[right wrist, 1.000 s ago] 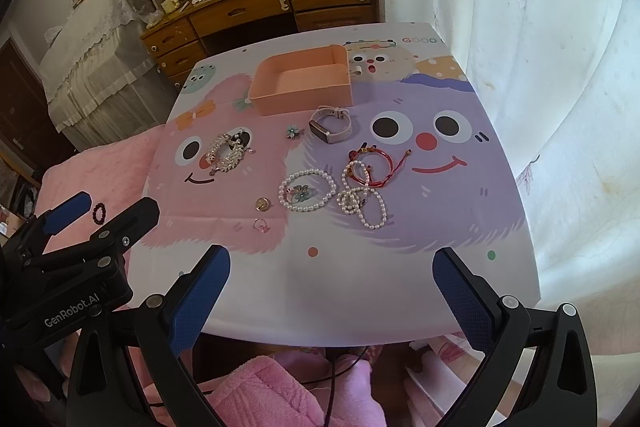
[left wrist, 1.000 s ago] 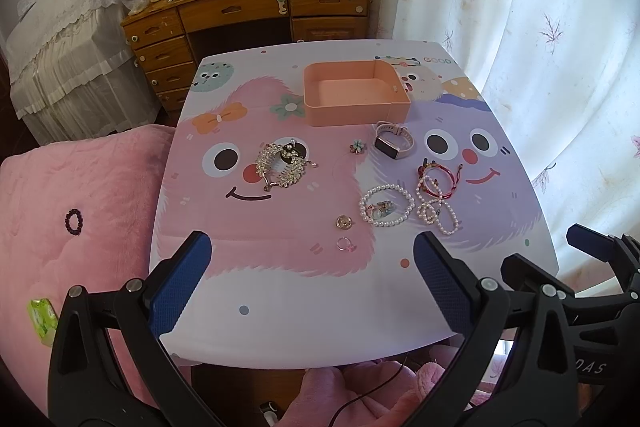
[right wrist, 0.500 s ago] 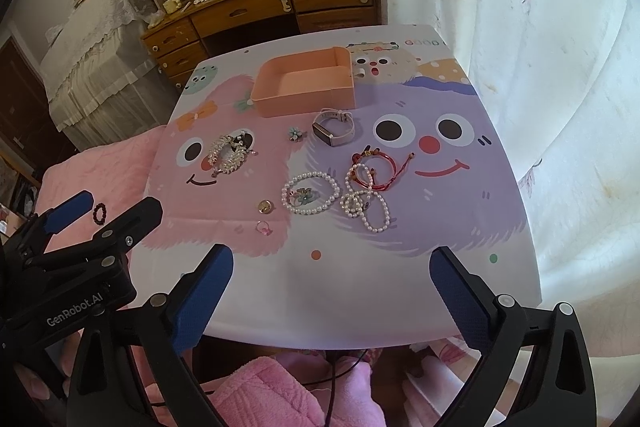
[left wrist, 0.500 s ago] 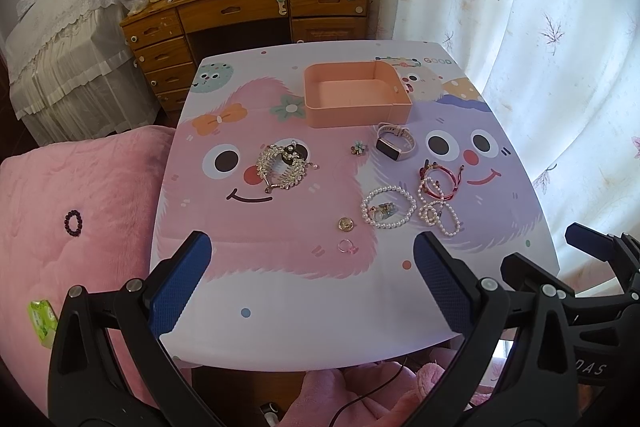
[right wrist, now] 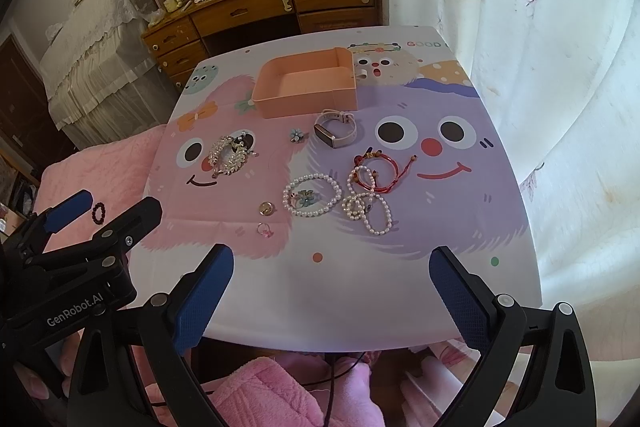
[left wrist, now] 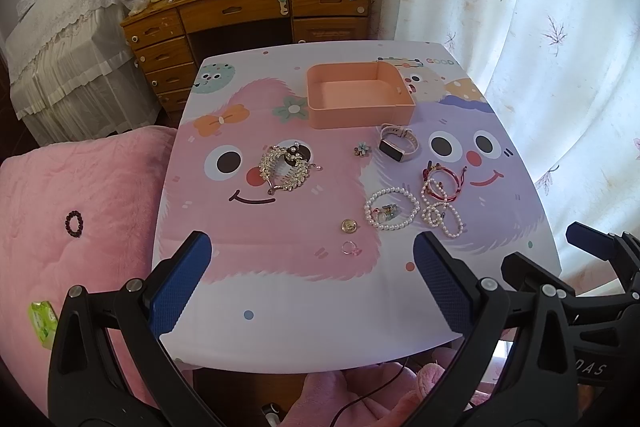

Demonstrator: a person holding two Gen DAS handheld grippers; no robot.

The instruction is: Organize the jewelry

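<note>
While jewelry is lying beside the peach tray [left wrist: 320,115], hovering: left gripper [left wrist: 312,279], right gripper [right wrist: 332,287], both gaping, gripping nothing.

- salmon-pink rectangular plastic tray [left wrist: 394,106]: matt, smooth
- cartoon-printed tabletop [left wrist: 280,291]: smooth, slight sheen
- white beaded pearl bracelet [left wrist: 391,208]: glossy
- pink blanket [left wrist: 80,187]: fluffy cloth

Bright daylight thru curtain [left wrist: 520,27] at right; sharp focus, fisheye warp, dark corners.
</note>
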